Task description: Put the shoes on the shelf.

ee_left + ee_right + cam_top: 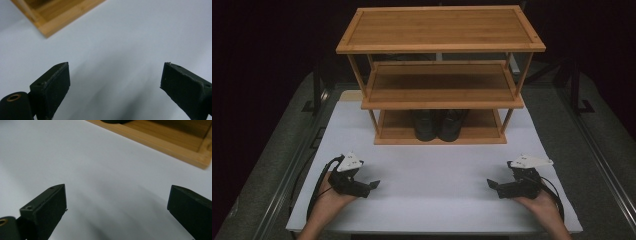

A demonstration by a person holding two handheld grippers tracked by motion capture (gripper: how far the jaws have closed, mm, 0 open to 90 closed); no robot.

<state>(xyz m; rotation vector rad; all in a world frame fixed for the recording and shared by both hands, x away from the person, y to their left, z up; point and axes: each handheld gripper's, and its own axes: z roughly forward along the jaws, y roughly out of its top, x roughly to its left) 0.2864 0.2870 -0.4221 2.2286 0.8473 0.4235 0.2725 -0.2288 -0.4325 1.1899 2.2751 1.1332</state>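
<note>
A three-tier bamboo shelf rack (440,45) stands at the far middle of the white table (432,170). A pair of black shoes (439,124) sits on its bottom tier. My left gripper (373,185) rests near the front left of the table, open, nothing between its jaws. My right gripper (492,185) rests near the front right, open and empty too. In the left gripper view the left gripper (115,82) faces bare white table with a corner of the rack (53,18) at top left. In the right gripper view the right gripper (117,207) faces the rack's bottom tier (172,145).
Grey floor mats lie on both sides of the table (277,165). Metal rails run along the table's sides (597,150). The background beyond the rack is dark.
</note>
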